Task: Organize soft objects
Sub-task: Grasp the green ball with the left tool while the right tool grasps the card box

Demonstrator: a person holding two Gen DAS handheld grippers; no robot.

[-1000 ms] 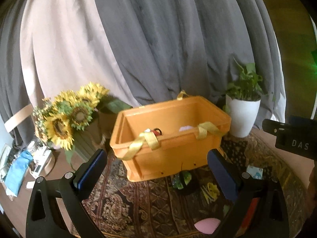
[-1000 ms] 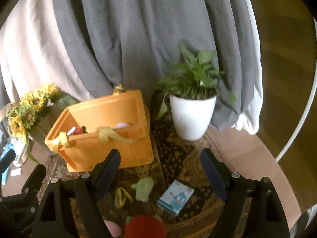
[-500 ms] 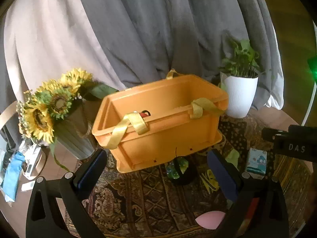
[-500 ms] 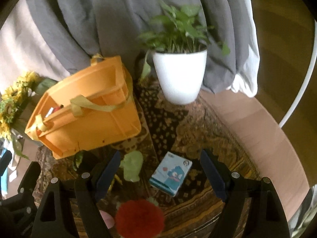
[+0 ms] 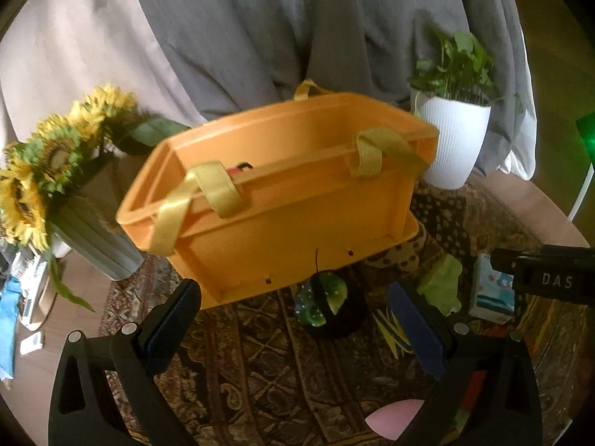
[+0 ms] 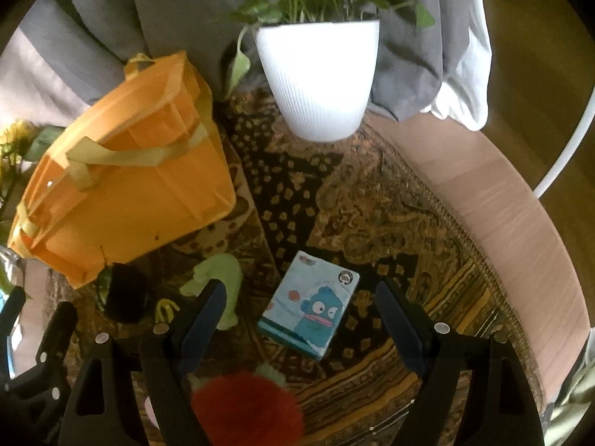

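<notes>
Both claws are held wide apart with nothing gripped. The right claw (image 6: 297, 319) is poised above a pale blue cartoon-printed pack (image 6: 309, 316) lying on the patterned rug (image 6: 390, 223). An orange plastic crate with yellow straps (image 5: 297, 200) is seen at twelve o'clock of the left claw (image 5: 297, 319), and a dark speckled plush ball (image 5: 327, 306) lies between them.

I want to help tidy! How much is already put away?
A little: something red already sits in the orange basket. Both tools, left and right, are open and empty. Left on the rug: the red fluffy ball, green soft toy, dark toy and cartoon packet.
</notes>
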